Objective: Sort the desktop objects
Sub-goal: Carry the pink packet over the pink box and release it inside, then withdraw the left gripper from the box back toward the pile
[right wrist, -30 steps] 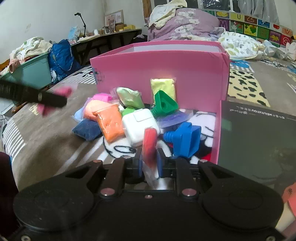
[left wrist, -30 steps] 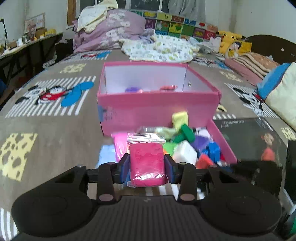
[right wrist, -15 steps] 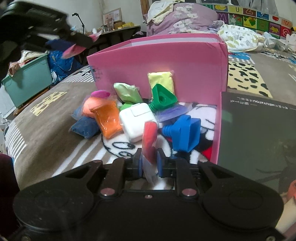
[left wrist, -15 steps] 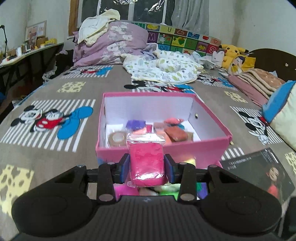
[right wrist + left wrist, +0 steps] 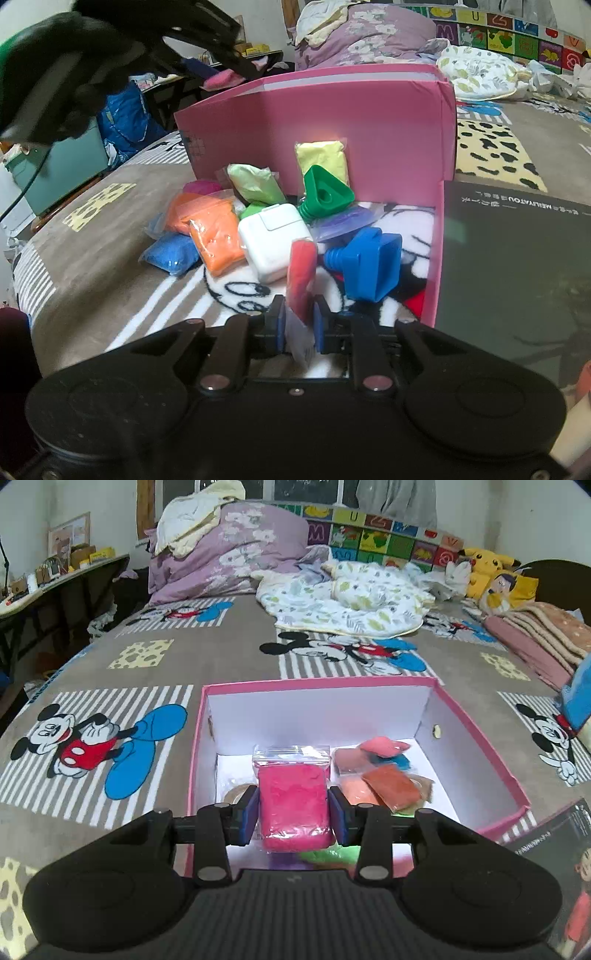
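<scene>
Above the pink box: left tongs (image 5: 293,808), clamped on a bagged pink clay pack (image 5: 292,805), poised over the open cavity.
Key relation: pink box (image 5: 476,734) directly below and ahead of the left tongs; white floor of the box visible on both sides of the pack; drop path judged straight down.
Pack axis: long side upright between the blue pads, zip-seal end uppermost, bottom end hanging below pad level.
Box contents: brown clay pack (image 5: 391,786), peach, salmon-pink and teal packs crowded at right; a tape roll (image 5: 236,794) at left, partly hidden by the tongs.
Nearer hand: left, already over the box; right well short of it, outside the near wall.
Left pose: level, pointing forward along the bed, high enough to look down into the box.
Right tongs (image 5: 300,325): closed on a thin red clay pack (image 5: 302,273), held edge-on and upright, low over the bedspread.
Unsorted pile: on the bed against the box's outer wall in the right view; white charger block (image 5: 275,242), orange pack (image 5: 216,240), blue pack (image 5: 171,253), blue toy bolt (image 5: 369,264), green toy bolt (image 5: 325,194), pale green and yellow packs behind.
Beside the box: dark printed sheet (image 5: 513,273), flat on the bed at right.
Next move, as judgement: release of the pink pack from the left; right to lift over the wall afterward.
Risk, as judgement: pack landing on the tape roll.
</scene>
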### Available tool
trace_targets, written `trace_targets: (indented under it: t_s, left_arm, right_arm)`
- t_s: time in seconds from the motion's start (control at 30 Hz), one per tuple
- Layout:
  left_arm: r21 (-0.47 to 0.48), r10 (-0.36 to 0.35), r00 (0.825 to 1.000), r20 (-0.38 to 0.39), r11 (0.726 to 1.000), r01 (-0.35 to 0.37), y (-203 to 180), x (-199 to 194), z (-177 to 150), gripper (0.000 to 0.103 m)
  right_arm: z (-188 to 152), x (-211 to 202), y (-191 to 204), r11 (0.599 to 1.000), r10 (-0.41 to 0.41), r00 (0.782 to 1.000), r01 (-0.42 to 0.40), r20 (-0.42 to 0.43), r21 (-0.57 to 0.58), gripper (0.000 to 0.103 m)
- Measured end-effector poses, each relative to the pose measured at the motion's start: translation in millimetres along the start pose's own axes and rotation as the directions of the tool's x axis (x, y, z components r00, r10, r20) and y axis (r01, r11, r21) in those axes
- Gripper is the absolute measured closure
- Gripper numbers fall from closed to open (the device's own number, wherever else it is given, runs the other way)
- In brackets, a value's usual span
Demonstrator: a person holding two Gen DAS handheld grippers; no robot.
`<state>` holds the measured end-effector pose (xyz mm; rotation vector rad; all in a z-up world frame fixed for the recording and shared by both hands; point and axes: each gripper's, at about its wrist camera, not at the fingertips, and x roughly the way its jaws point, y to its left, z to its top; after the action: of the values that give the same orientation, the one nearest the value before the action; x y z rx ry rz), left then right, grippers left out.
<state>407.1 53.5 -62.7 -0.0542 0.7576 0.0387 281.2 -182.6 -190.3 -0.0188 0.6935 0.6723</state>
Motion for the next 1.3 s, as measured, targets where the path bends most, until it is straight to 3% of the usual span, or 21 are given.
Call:
trace_targets:
  t_s: [0.33,0.67,0.8,0.9,1.3]
  left_arm:
    - [0.011,0.033,0.995,-0.095,0.999,-0.032,-1.8,52.8,19.0,0.064]
    - [0.077,0.123,0.973,-0.197,0.991,-0.110,-12.3,93.3,29.4,0.064]
    - [0.082,0.150,0.967,-0.208,0.987,-0.135,-11.5,98.1,29.2,0.053]
    - [0.078,0.153,0.969,-0.195,0.987,-0.140,-11.7,92.7,28.3,0.044]
    - [0.143,0.141,0.987,-0.073,0.981,-0.130,-33.6,19.7,8.2,0.044]
  right_arm:
    - [0.0,1.1,-1.2,1.000,0.010,1.000,-0.010,-0.002,0.003,0.088]
    - [-0.3,2.2,-1.8,1.000,0.016,1.000,-0.016,0.001,0.005,0.088]
    - [-0.6,2.1,-2.3,1.000,0.018,1.000,-0.018,0.003,0.006,0.088]
    - [-0.6,1.8,-2.6,1.000,0.018,1.000,-0.018,0.003,0.006,0.088]
    - [-0.9,1.5,-2.2,1.000,0.011,1.000,-0.012,0.014,0.015,0.088]
